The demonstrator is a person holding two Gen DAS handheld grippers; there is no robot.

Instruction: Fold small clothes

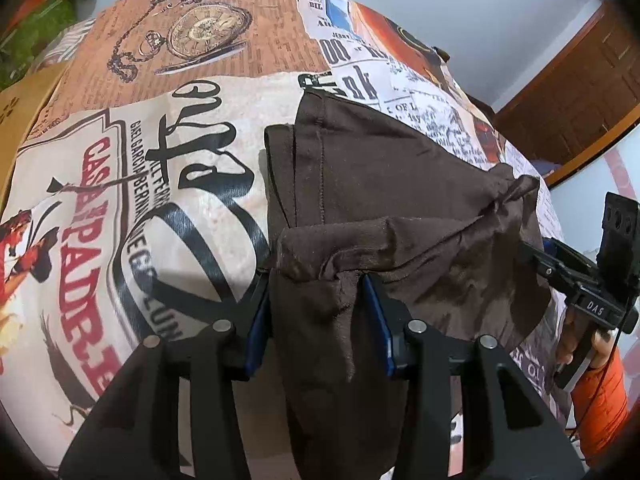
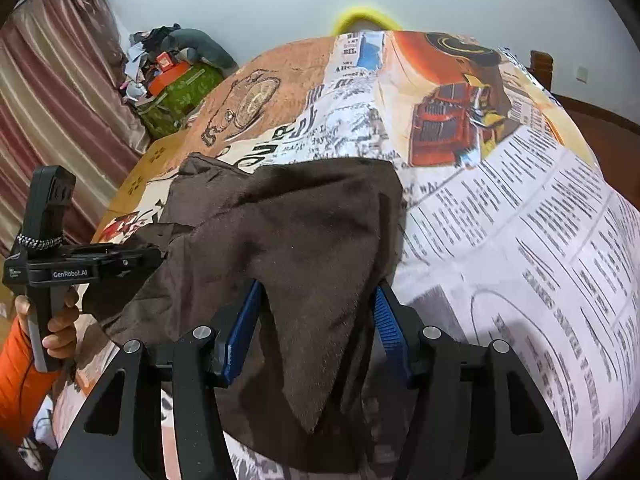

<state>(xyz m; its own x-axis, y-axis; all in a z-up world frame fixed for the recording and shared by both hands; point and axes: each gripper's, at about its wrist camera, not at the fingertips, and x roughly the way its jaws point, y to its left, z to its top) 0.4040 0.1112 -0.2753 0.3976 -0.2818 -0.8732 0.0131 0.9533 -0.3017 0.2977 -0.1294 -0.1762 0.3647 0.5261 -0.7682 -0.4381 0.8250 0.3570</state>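
As we look along our two grippers, one brown garment (image 1: 360,184) hangs between each pair of blue pads: left gripper (image 1: 320,308) and right gripper (image 2: 316,316) both clamped on it, mid-frame, above one printed tablecloth (image 2: 520,216).

Both wrist cams close, fwd-facing, sharing brown garment (image 1: 384,184) on printed tablecloth (image 2: 520,220).
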